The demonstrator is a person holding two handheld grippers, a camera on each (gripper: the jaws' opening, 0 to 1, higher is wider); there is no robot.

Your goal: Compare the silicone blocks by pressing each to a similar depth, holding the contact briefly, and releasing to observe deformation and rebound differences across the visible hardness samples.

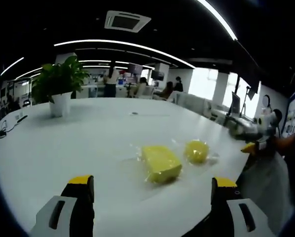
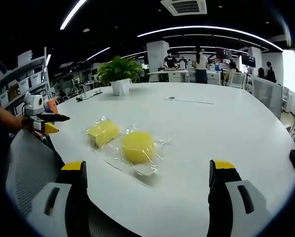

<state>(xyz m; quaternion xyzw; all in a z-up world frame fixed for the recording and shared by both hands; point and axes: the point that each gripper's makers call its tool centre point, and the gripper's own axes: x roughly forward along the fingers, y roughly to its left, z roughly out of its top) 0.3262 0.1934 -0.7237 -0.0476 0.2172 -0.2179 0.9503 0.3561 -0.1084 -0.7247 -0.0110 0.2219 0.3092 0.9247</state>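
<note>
Two yellow silicone samples in clear wrap lie on the white table (image 1: 98,133). A rectangular block (image 1: 161,163) sits just beyond my left gripper (image 1: 152,197), which is open with nothing between its jaws. A round sample (image 1: 197,151) rests to the block's right. In the right gripper view the round sample (image 2: 137,146) is nearer and the rectangular block (image 2: 102,132) lies behind it to the left on the table (image 2: 211,123). My right gripper (image 2: 150,185) stands open, short of the round sample. The other gripper (image 2: 44,118) appears at the left; the other gripper (image 1: 258,133) appears at the right.
A potted plant (image 1: 60,86) stands at the far side of the table, also the plant (image 2: 120,74). A cable (image 1: 9,126) lies near the far left edge. A chair back (image 2: 31,168) sits at the near left. People and desks fill the office behind.
</note>
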